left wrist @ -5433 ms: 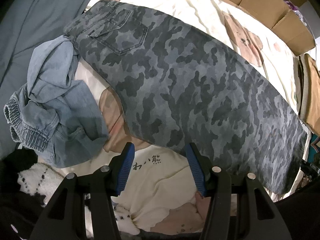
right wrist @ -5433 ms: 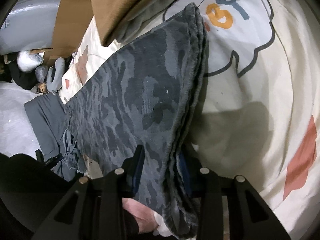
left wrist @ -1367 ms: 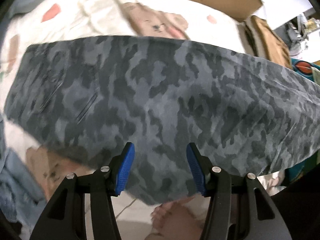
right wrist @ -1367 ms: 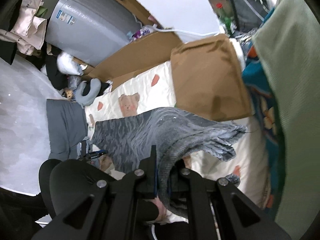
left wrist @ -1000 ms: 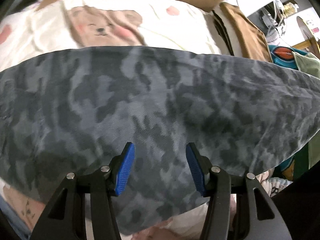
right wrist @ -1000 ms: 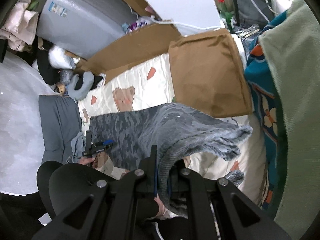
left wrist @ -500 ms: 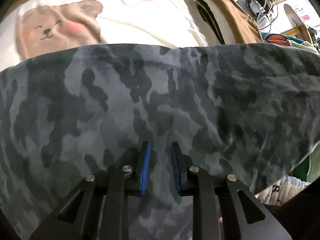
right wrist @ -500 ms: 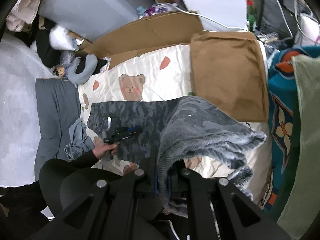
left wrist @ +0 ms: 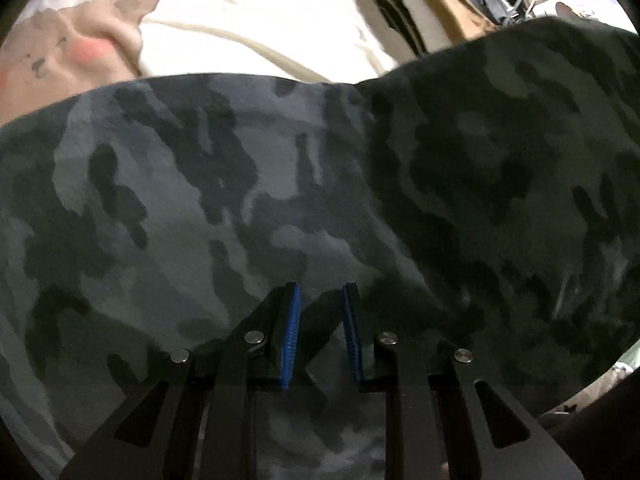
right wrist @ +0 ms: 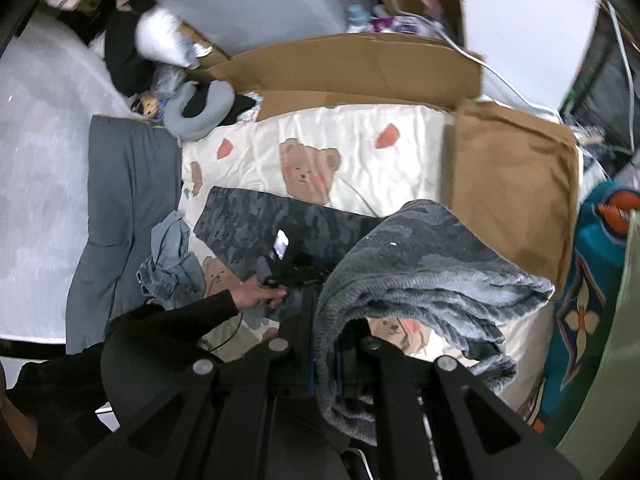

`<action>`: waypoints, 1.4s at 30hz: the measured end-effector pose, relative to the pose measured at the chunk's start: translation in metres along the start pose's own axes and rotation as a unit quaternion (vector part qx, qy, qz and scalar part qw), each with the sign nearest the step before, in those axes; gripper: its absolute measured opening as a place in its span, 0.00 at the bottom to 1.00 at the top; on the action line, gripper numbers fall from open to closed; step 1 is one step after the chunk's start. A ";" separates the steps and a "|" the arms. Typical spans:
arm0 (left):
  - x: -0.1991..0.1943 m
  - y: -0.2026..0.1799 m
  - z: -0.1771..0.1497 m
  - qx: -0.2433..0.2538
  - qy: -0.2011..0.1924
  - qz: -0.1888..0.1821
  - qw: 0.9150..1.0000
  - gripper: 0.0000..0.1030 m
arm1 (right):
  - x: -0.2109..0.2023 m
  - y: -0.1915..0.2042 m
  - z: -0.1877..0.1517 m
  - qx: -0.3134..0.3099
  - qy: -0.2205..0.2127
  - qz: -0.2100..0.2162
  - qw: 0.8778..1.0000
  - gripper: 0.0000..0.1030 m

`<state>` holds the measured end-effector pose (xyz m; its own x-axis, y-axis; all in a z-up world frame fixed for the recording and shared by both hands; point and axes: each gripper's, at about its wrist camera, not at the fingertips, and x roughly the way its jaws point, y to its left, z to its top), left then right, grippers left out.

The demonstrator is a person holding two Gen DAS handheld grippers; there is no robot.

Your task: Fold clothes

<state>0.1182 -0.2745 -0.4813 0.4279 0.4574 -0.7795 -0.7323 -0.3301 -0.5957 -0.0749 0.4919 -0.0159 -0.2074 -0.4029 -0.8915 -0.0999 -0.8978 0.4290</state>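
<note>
Grey camouflage trousers [left wrist: 240, 200] fill the left wrist view. My left gripper [left wrist: 321, 332] is shut on a pinch of their cloth, its blue pads [left wrist: 291, 336] close together. In the right wrist view the trousers [right wrist: 280, 220] lie across the bear-print sheet [right wrist: 360, 140]. Their leg end hangs bunched from my right gripper [right wrist: 326, 360], which is shut on it high above the bed. A hand [right wrist: 256, 296] in a black sleeve holds the left gripper [right wrist: 304, 270] at the trousers' near edge.
A crumpled blue denim garment [right wrist: 172, 256] lies left of the trousers. A folded brown garment [right wrist: 512, 176] sits at the right, with a teal patterned blanket [right wrist: 592, 280] beyond. Cardboard [right wrist: 352, 68] lines the far side, and a grey duvet [right wrist: 124, 184] the left.
My left gripper moved onto the trousers and went from open to shut on the cloth. My right gripper carried the leg end up and back over the trousers.
</note>
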 end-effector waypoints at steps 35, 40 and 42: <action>-0.184 0.134 -0.176 -0.279 -0.195 0.050 0.939 0.52 | 0.103 0.201 0.077 -0.136 0.082 0.055 0.986 0.06; -0.184 0.132 -0.180 -0.298 -0.212 0.051 0.929 0.52 | 0.114 0.227 0.081 -0.150 0.082 0.082 0.982 0.06; -0.191 0.132 -0.186 -0.308 -0.221 0.052 0.924 0.52 | 0.118 0.236 0.084 -0.154 0.079 0.092 0.981 0.06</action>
<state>0.0385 -0.5594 -0.4472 0.0134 0.6445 -0.7645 -0.2582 -0.7364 -0.6253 -0.2046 0.2470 -0.0077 -0.0381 -0.5638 -0.8250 0.2285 -0.8087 0.5421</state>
